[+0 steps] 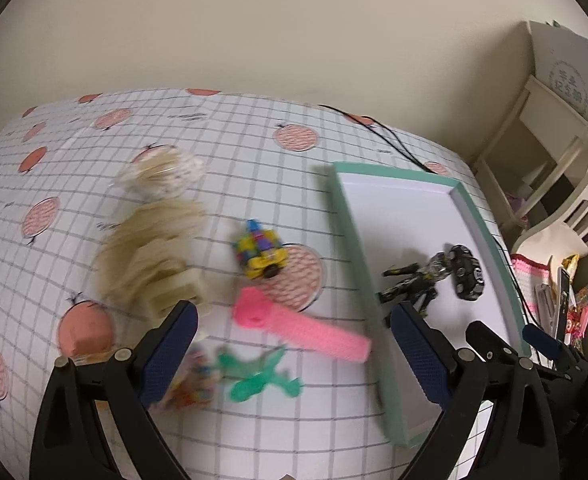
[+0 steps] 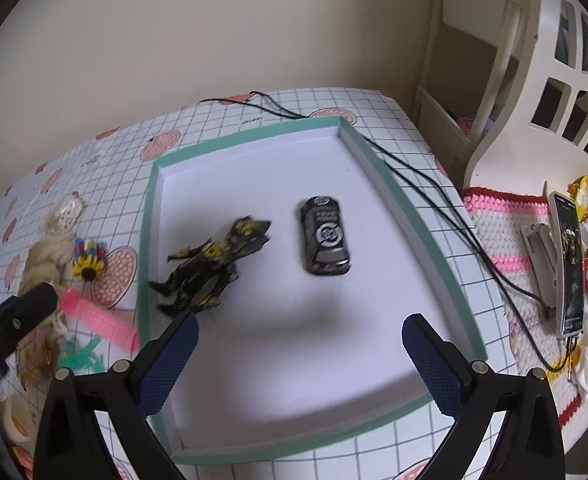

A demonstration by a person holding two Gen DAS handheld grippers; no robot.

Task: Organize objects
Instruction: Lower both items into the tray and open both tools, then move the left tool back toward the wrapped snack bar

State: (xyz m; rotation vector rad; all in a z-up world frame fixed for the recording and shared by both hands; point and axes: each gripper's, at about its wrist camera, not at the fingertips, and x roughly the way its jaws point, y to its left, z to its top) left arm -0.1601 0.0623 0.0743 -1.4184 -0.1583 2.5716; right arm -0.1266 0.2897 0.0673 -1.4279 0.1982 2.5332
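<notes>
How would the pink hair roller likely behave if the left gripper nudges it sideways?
The pink hair roller is a long cylinder lying flat on the tablecloth, so it probably rolls. Its mesh-like body suggests it is light and may squash slightly.

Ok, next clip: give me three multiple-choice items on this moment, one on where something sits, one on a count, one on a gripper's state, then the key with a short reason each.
1. Where does the pink roller lie?
A. inside the tray
B. on the tablecloth beside the tray
C. between the right gripper's fingers

2. How many toys are inside the green-rimmed tray?
A. none
B. two
C. four

3. How does the right gripper stand?
A. open, holding nothing
B. shut on the black car
C. shut on the robot figure

Key: 1 B, it rests on the checked tablecloth outside the tray's rim. 2 B, only the black car and the black-and-yellow robot figure lie on its white floor. 3 A, its jaws are spread wide above the tray with nothing between them.
</notes>
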